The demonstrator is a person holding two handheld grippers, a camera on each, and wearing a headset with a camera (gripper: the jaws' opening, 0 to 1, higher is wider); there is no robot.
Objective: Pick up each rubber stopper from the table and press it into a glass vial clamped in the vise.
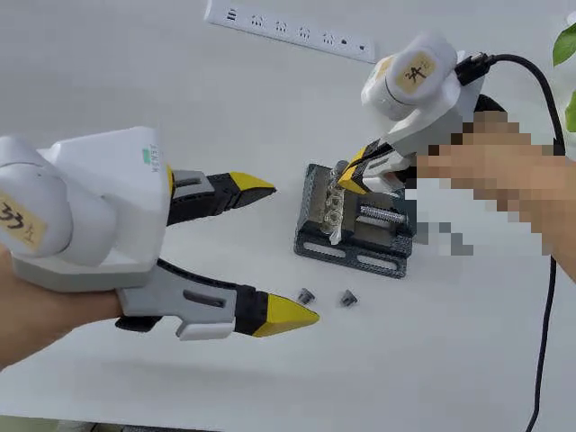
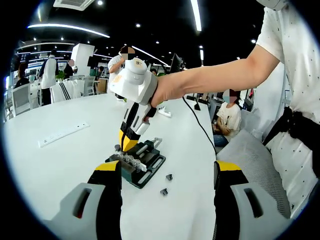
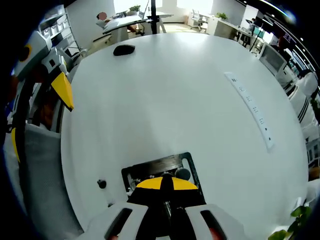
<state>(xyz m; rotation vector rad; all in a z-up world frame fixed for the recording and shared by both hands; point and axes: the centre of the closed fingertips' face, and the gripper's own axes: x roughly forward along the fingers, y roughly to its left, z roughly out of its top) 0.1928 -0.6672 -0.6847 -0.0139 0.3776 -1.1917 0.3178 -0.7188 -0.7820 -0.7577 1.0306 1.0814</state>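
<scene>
Head view, read left to right. The left gripper (image 1: 270,250) hovers above the bench (image 1: 180,99) with its fingers wide apart, their yellow tips aimed toward the loose parts, a posture suited to the next pick-up. Just beyond the lower tip lie a rubber stopper (image 1: 306,294) and a second rubber stopper (image 1: 347,298), side by side but apart, both on the bench just in front of the vise (image 1: 360,256) and not yet fitted. The vise stands on the bench and clamps a row of glass vials (image 1: 335,205), so that each neck is fixed against a downward push. The right gripper (image 1: 355,180) comes in steeply from above the vise, its fingers drawn together directly over the row; the right gripper view shows the two yellow tips meeting above the vise. Whether a stopper sits between them cannot be told. Judged from this posture, the step in hand is a pressing at the vials, with two stoppers remaining. A power strip (image 1: 288,27) lies at the far edge, well apart from the work.
</scene>
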